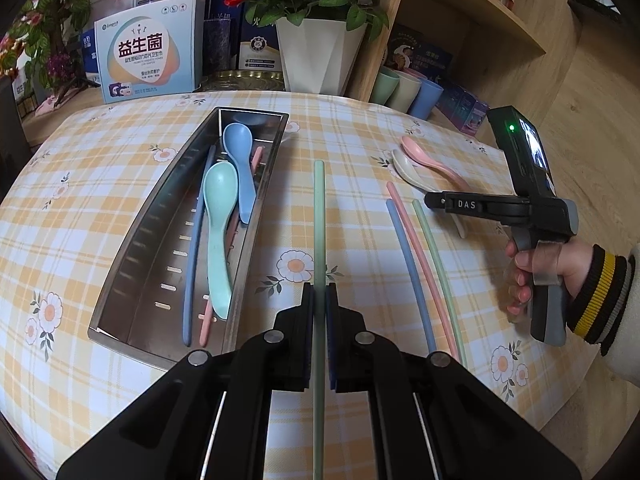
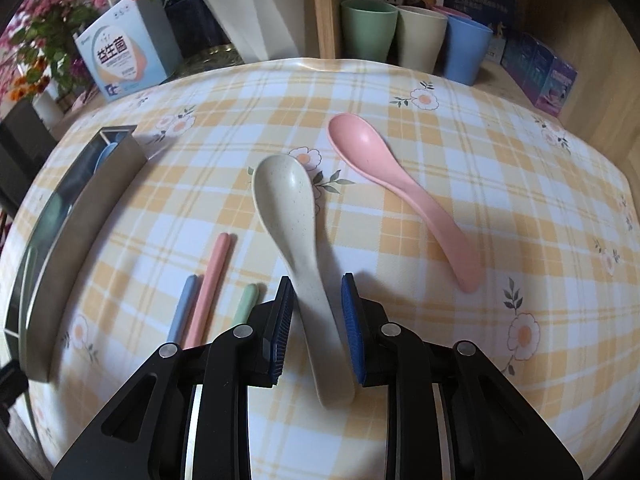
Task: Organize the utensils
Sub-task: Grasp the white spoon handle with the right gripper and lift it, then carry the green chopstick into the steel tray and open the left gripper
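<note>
My left gripper (image 1: 319,294) is shut on a green chopstick (image 1: 319,216), held above the cloth just right of the steel tray (image 1: 140,240). The tray holds a blue spoon (image 1: 240,160), a green spoon (image 1: 218,216), a blue chopstick (image 1: 196,248) and a pink chopstick (image 1: 208,320). My right gripper (image 2: 316,292) is open, its jaws on either side of the white spoon's (image 2: 288,204) handle without touching it. A pink spoon (image 2: 384,176) lies to its right. Blue (image 1: 410,272), pink (image 1: 424,272) and green (image 1: 438,272) chopsticks lie on the cloth.
The table has a yellow plaid cloth (image 1: 100,168). At the back stand a white flower pot (image 1: 316,56), a printed box (image 1: 146,48) and green, white and blue cups (image 2: 416,36) by a wooden shelf. The table edge is at the right.
</note>
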A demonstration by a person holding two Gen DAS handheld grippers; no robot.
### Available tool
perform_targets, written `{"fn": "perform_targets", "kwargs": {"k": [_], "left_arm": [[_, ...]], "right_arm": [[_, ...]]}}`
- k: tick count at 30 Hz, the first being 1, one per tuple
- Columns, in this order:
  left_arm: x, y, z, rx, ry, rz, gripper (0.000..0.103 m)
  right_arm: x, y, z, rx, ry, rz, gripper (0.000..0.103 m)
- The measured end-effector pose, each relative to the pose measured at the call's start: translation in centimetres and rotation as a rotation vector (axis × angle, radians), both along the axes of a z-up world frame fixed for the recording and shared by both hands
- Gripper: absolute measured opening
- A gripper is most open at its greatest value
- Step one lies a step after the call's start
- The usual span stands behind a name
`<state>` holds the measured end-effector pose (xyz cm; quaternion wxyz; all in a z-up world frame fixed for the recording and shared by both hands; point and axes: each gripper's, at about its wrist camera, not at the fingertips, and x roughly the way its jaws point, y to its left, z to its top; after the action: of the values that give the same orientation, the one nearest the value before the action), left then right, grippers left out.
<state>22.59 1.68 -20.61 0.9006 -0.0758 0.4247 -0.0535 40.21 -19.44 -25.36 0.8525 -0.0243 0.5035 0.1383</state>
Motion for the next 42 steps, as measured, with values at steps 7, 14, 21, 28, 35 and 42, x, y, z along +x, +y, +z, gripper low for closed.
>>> {"fn": "perform_targets", "kwargs": {"k": [7,14,21,28,35,42], "left_arm": [[-0.1,0.2,0.0,-0.004,-0.002,0.007,0.006],[0.0,0.4,0.1,-0.005,-0.007,0.010,0.006],[0.1,0.4,0.0,-0.006,-0.004,0.008,0.006],[0.1,0.3,0.0,-0.004,-0.003,0.001,0.005],[0.3,1.4,0.6,-0.036,-0.009,0.021,0.006],[1.2,3.9,2.3,-0.069,-0.009,0.042,0.005]], "right_arm": [[0.3,0.2,0.1,0.014,0.015,-0.027,0.014],[-1.8,-0.2,0.8,0.077,-0.018,-0.077,0.014],[-6.3,-0.7,2.6,0.227,-0.073,-0.173,0.014],[-10.4,-0.5,3.3,0.268,-0.101,-0.168,0.014],[-11.0,0.2,3.6,0.291,-0.096,-0.142,0.014],[-11.5,0.6,4.4,0.313,-0.120,-0.119,0.014]]}}
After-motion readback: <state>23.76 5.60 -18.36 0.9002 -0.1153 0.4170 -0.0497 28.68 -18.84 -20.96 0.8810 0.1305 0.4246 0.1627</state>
